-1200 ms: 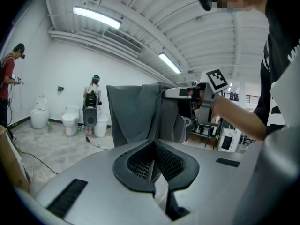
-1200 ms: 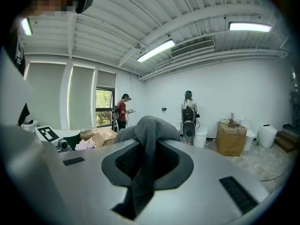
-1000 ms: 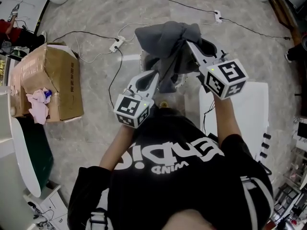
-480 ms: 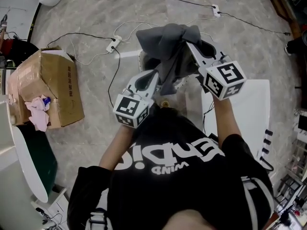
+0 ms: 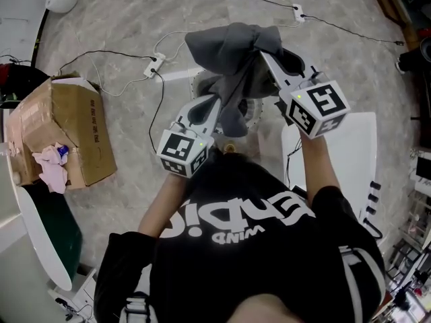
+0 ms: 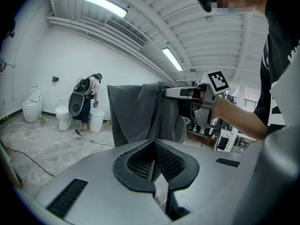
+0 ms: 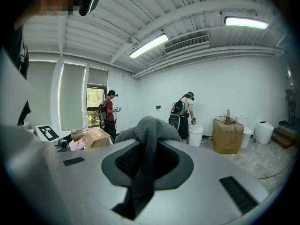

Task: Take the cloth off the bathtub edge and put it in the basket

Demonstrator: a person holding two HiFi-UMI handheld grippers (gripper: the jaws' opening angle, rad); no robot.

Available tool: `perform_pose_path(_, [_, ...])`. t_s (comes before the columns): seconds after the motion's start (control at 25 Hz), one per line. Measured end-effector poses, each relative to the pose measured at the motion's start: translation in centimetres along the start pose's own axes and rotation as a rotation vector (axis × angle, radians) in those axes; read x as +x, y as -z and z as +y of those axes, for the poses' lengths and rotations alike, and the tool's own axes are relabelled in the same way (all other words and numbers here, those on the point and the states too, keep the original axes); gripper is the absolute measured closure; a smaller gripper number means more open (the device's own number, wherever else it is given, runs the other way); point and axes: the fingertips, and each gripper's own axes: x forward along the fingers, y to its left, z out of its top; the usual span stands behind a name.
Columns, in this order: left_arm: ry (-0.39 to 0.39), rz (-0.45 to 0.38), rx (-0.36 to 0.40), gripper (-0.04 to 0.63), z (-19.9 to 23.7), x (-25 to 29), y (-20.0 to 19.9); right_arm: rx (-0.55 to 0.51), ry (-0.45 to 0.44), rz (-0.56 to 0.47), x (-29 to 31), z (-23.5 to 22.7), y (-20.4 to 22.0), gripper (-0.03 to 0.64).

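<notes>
Marbled floor (image 5: pixel 135 25) surrounds the basket (image 5: pixel 254 113); directly above that basket I see the grey cloth (image 5: pixel 232 49) hanging, pinched in the right hand-held gripper (image 5: pixel 264 54). The left hand-held gripper (image 5: pixel 217 101) is narrow, jaws nearly together beside the cloth's hanging end.

cloth (image 5: pixel 232 52): plain dark grey | left gripper (image 5: pixel 213 105), right gripper (image 5: pixel 268 58): silver-grey | marker cubes (image 5: pixel 318 106): black-and-white squares | shirt (image 5: pixel 256 247): black, white lettering | floor (image 5: pixel 121 19): marbled grey-beige | cardboard box (image 5: pixel 74 126): brown | rag (image 5: pixel 50 163): pink
</notes>
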Motion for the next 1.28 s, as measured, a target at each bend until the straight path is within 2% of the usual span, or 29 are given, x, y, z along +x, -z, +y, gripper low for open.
perform_pose_path(0.16, [-0.008,0.011,-0.018,0.583,1.6,0.6,0.4,0.031,-0.010,0.043,1.7,-0.2,3.0,0.566])
perform_pose_path(0.32, [-0.012,0.054,-0.062,0.583,2.7,1.4,2.4,0.088,-0.032,0.130,3.0,0.5,8.7,0.566])
perform_pose_path(0.52, [-0.005,0.087,-0.130,0.583,4.7,3.7,7.0,0.148,-0.038,0.223,4.6,1.4,18.1,0.565])
perform_pose_path(0.8, [-0.020,0.130,-0.195,0.583,8.5,6.8,15.4,0.189,-0.022,0.342,6.4,2.7,31.3,0.573])
perform_pose_path(1.0, [-0.044,0.166,-0.221,0.583,10.6,7.6,20.5,0.212,0.019,0.412,6.9,2.7,37.7,0.594])
perform_pose_path(1.2, [-0.043,0.191,-0.244,0.583,10.8,7.8,23.2,0.208,0.062,0.578,6.3,3.3,43.6,0.592])
perform_pose_path(1.24, [-0.041,0.195,-0.248,0.583,10.7,7.8,23.5,0.218,0.071,0.608,6.1,3.4,44.7,0.576])
perform_pose_path(1.28, [-0.039,0.200,-0.252,0.583,10.6,7.8,23.8,0.229,0.081,0.624,5.9,3.5,45.5,0.480])
